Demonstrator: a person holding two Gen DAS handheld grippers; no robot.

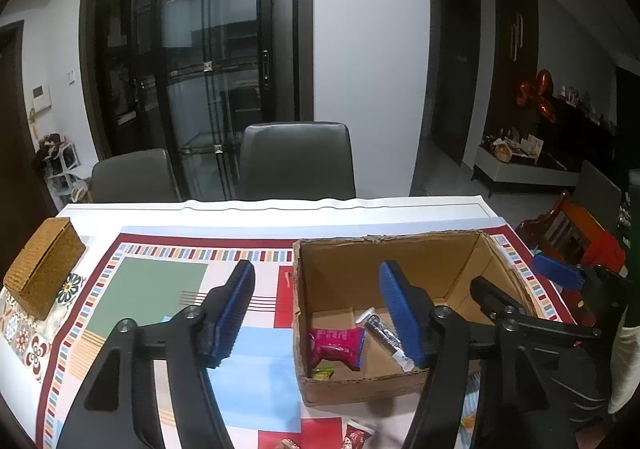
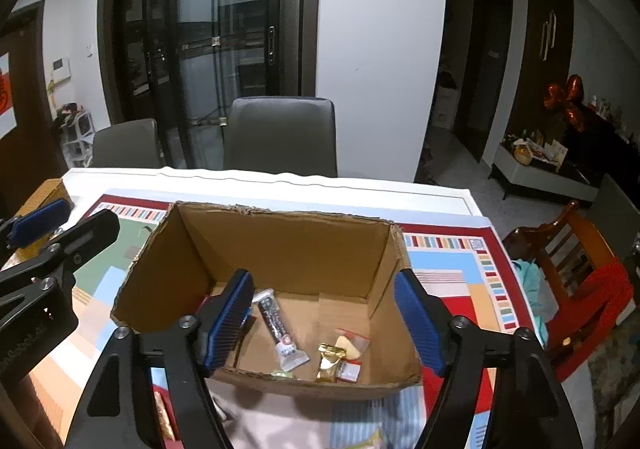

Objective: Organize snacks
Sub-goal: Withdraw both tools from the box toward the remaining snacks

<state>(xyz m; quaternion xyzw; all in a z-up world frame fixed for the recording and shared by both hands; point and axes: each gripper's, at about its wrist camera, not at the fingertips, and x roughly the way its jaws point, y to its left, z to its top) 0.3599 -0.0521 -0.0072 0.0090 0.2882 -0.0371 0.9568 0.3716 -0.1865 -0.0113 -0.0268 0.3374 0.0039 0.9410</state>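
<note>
An open cardboard box (image 1: 336,265) (image 2: 288,245) stands on the patterned tablecloth. Inside lie a pink snack packet (image 1: 338,345), a black-and-white stick packet (image 1: 382,333) (image 2: 280,325), a small green packet (image 1: 323,373), a gold packet (image 2: 330,363) and a clear packet with a yellow piece (image 2: 352,345). My left gripper (image 1: 320,313) is open and empty over the box's left wall. My right gripper (image 2: 326,321) is open and empty above the box's near edge; it also shows in the left wrist view (image 1: 520,289).
A woven wicker box (image 1: 44,269) sits at the table's left edge. Loose snack packets lie on the cloth in front of the box (image 1: 358,437) (image 2: 164,417). Two grey chairs (image 1: 296,161) stand behind the table. A wooden chair (image 2: 576,249) is at the right.
</note>
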